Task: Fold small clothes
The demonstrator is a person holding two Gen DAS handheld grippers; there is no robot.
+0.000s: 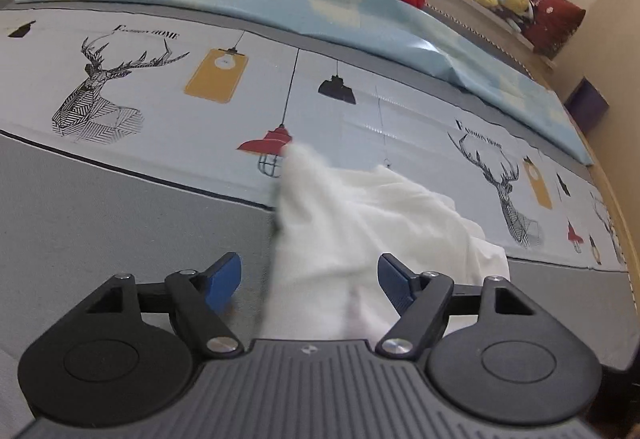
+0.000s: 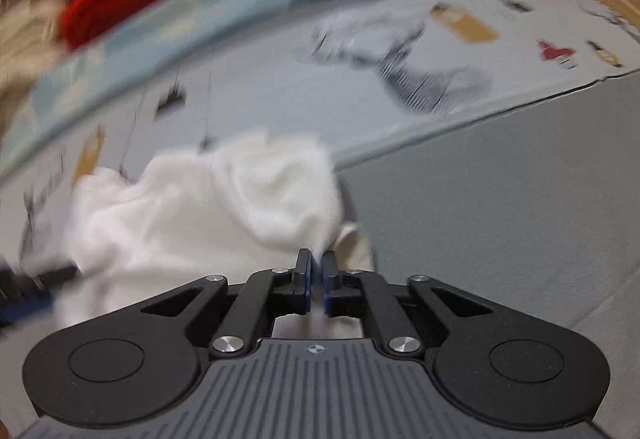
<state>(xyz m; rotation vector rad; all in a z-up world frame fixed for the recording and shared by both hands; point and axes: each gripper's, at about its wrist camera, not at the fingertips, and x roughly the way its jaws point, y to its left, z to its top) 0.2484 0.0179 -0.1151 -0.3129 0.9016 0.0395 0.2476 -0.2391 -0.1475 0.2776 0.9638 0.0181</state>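
On the bed (image 1: 120, 223), across the grey and deer-printed cover, lies the crumpled white garment (image 1: 384, 223). The right hand-held gripper (image 2: 316, 273) is pinched nearly shut on a bunched edge of the cloth, while the left hand-held gripper (image 1: 310, 279) stands wide, the fabric passing between its blue pads (image 1: 226, 279) without being pressed. With only one thin pinch holding, a pull could slip the edge free — or drag the whole heap sideways, since nothing anchors the other side, leaving the garment more rumpled than flat.
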